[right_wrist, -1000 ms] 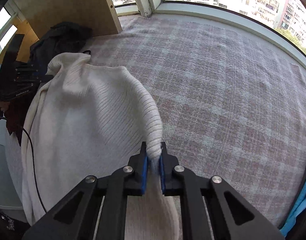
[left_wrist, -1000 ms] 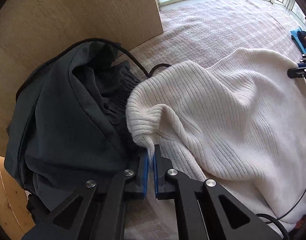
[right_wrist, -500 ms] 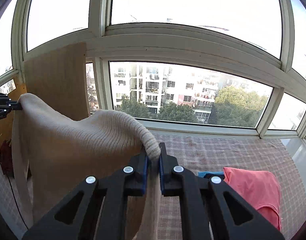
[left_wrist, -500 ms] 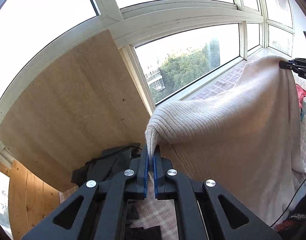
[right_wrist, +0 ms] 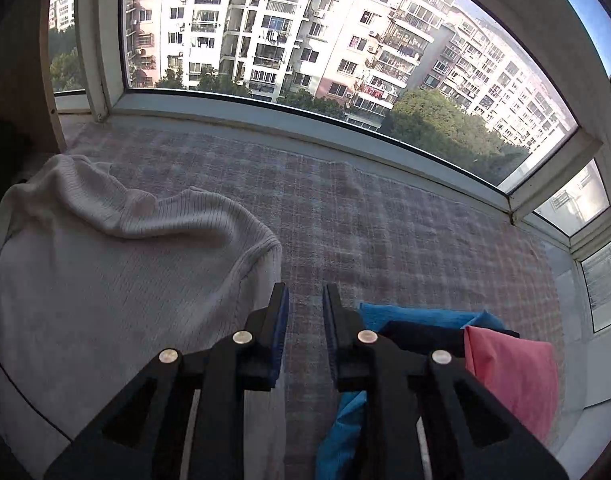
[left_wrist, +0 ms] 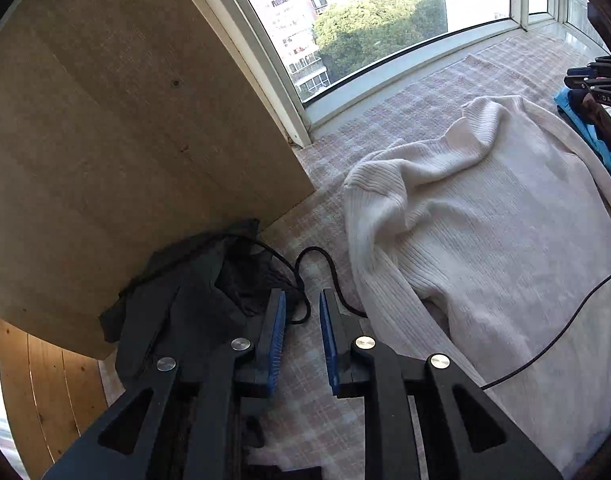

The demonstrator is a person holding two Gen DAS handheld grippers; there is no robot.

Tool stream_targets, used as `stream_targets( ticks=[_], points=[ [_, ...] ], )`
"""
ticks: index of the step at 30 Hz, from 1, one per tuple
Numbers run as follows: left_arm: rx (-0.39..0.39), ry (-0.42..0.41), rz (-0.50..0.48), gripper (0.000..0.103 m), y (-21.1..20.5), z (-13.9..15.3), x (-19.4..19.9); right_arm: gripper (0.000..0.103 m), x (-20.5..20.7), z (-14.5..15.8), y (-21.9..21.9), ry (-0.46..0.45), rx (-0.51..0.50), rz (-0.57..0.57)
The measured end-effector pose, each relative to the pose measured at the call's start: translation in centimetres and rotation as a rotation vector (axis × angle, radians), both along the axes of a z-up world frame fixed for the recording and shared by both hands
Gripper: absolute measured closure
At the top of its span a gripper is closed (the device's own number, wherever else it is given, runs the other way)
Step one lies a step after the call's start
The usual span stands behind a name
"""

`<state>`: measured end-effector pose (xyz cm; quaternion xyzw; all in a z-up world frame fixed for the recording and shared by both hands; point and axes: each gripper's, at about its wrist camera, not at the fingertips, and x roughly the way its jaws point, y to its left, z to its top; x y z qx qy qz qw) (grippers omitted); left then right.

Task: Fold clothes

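A cream ribbed sweater (left_wrist: 485, 224) lies spread on the checked cloth, its collar end rumpled toward the window. In the right wrist view the same sweater (right_wrist: 117, 264) fills the lower left. My left gripper (left_wrist: 301, 300) is open, with nothing between its blue pads, just left of the sweater's edge and above a black cable. The right gripper (right_wrist: 305, 296) is open too, empty, hovering beside the sweater's right corner. From the left wrist view the right gripper (left_wrist: 593, 80) shows at the far right edge.
A dark garment pile (left_wrist: 193, 288) lies against a wooden board (left_wrist: 125, 140). A black cable (left_wrist: 329, 276) loops beside it. Folded blue (right_wrist: 417, 316), dark and pink clothes (right_wrist: 513, 380) sit at the right. The window sill (right_wrist: 305, 128) bounds the checked cloth (right_wrist: 385, 232).
Both grippers held the sweater up by its corners half a second ago. They have since lowered it flat onto the cloth and opened, letting go of it.
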<state>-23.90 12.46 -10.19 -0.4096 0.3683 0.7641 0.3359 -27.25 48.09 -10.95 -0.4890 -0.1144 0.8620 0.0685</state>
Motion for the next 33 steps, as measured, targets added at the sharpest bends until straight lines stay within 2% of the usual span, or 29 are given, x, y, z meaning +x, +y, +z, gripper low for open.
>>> stream_targets(
  ticks=[2, 4, 7, 9, 13, 18, 20, 21, 22, 24, 25, 27, 28, 29, 30, 32, 33],
  points=[
    [0.024, -0.084, -0.036, 0.084, -1.9, -0.5, 3.8, 0.082, 3.6, 0.7, 0.5, 0.005, -0.078, -0.004],
    [0.044, -0.183, -0.063, 0.078, -3.7, -1.5, 7.6, 0.079, 8.1, 0.8, 0.6, -0.021, -0.191, 0.005],
    [0.052, -0.310, -0.072, 0.071, -5.2, -3.9, 13.8, 0.072, 15.5, -0.8, -0.6, -0.063, -0.314, -0.021],
    [0.050, -0.378, -0.058, 0.068, -5.7, -5.2, 16.9, 0.071, 19.9, -2.6, -1.8, -0.113, -0.364, -0.059],
    [0.082, -0.472, 0.015, 0.063, -5.4, -7.5, 19.1, 0.071, 26.3, -4.6, -3.5, -0.155, -0.397, -0.122],
    [0.024, -0.405, 0.018, 0.064, -3.9, -9.7, 20.0, 0.071, 29.4, -5.8, -4.8, -0.175, -0.425, -0.148],
    [0.045, -0.394, 0.009, 0.079, -4.0, -9.6, 19.8, 0.071, 30.1, -5.8, -5.0, -0.171, -0.434, -0.159],
    [0.053, -0.397, 0.020, 0.093, -4.4, -9.2, 19.4, 0.071, 30.3, -5.8, -5.1, -0.173, -0.440, -0.161],
    [0.061, -0.392, 0.036, 0.094, -5.1, -8.7, 18.9, 0.071, 30.4, -5.9, -5.3, -0.181, -0.444, -0.161],
    [0.071, -0.367, 0.068, 0.094, -6.7, -7.4, 17.9, 0.071, 30.6, -5.9, -5.8, -0.190, -0.434, -0.158],
    [0.054, -0.307, 0.085, 0.094, -8.0, -6.5, 17.3, 0.071, 30.8, -5.9, -6.2, -0.196, -0.426, -0.152],
    [-0.024, -0.140, 0.130, 0.090, -11.1, -4.7, 15.9, 0.071, 31.0, -5.9, -6.9, -0.203, -0.400, -0.137],
    [-0.099, -0.024, 0.186, 0.086, -13.2, -4.1, 14.7, 0.071, 31.1, -5.9, -7.3, -0.206, -0.387, -0.131],
    [-0.150, 0.035, 0.240, 0.080, -15.3, -3.8, 13.5, 0.071, 31.2, -6.0, -7.6, -0.210, -0.377, -0.129],
    [-0.153, 0.026, 0.287, 0.073, -17.3, -3.4, 12.6, 0.071, 31.3, -6.1, -7.9, -0.216, -0.372, -0.127],
    [-0.145, -0.007, 0.356, 0.073, -20.6, -2.8, 11.3, 0.071, 31.5, -6.6, -8.4, -0.237, -0.379, -0.129],
    [-0.110, -0.062, 0.329, 0.073, -20.5, -2.9, 12.4, 0.071, 31.7, -6.9, -8.7, -0.246, -0.383, -0.132]
  ],
)
